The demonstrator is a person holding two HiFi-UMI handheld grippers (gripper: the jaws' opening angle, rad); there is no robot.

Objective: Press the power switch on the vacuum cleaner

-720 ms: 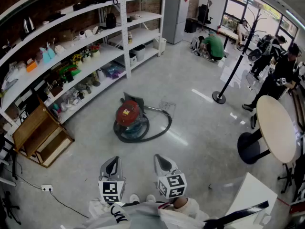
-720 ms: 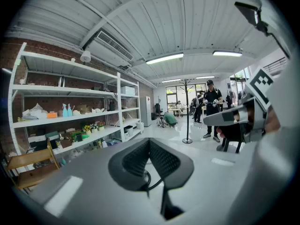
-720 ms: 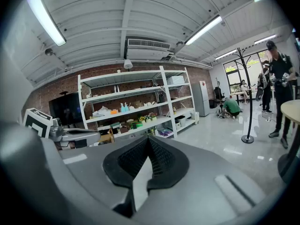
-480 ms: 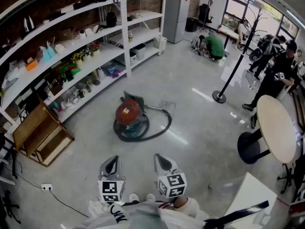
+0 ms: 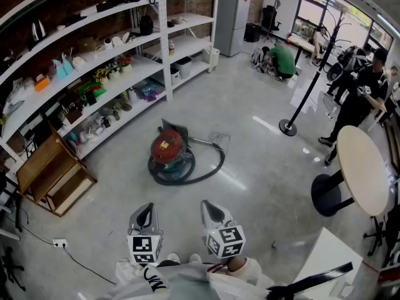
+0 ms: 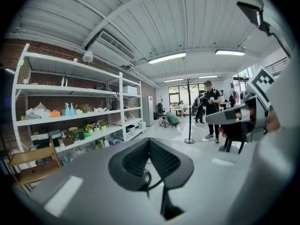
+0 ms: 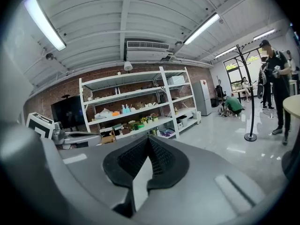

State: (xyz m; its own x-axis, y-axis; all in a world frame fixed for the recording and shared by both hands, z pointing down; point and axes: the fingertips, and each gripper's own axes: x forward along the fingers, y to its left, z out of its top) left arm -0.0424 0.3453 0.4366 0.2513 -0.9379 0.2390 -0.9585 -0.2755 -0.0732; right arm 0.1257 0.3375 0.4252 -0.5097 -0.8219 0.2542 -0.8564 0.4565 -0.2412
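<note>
— Where is the vacuum cleaner (image 5: 169, 150) sitting?

— It is standing on the grey floor (image 5: 250, 142) in the middle of the room, just in front of the long white shelves (image 5: 94, 67). Its red rounded body is facing up, and its dark hose (image 5: 209, 166) is curling round the base and out to the right.

— Is either claw reaching it?

— No. In the head view both are hanging low near the person's body, well apart from the cleaner. The left claw (image 5: 145, 212) and the right claw (image 5: 212, 210) are pointing forward side by side, each with its marker cube (image 5: 144, 249) showing below.

— How are the jaws standing?

— In the left gripper view the left claw (image 6: 149, 142) is pressing its two ribbed pads (image 6: 133, 159) together at the tips, with nothing gripped between them. In the right gripper view the right claw (image 7: 149, 139) is doing the same: tips meeting, nothing held.

— Is the power switch showing?

— I cannot make it out; the cleaner is too small in the head view.

— What else is going on?

— A person in green (image 5: 279, 60) is crouching at the far end of the room, and a person in black (image 5: 359, 99) is standing at the right. A wooden rack (image 5: 53, 177) is lying tilted on the floor at the left, beside the shelves.
</note>
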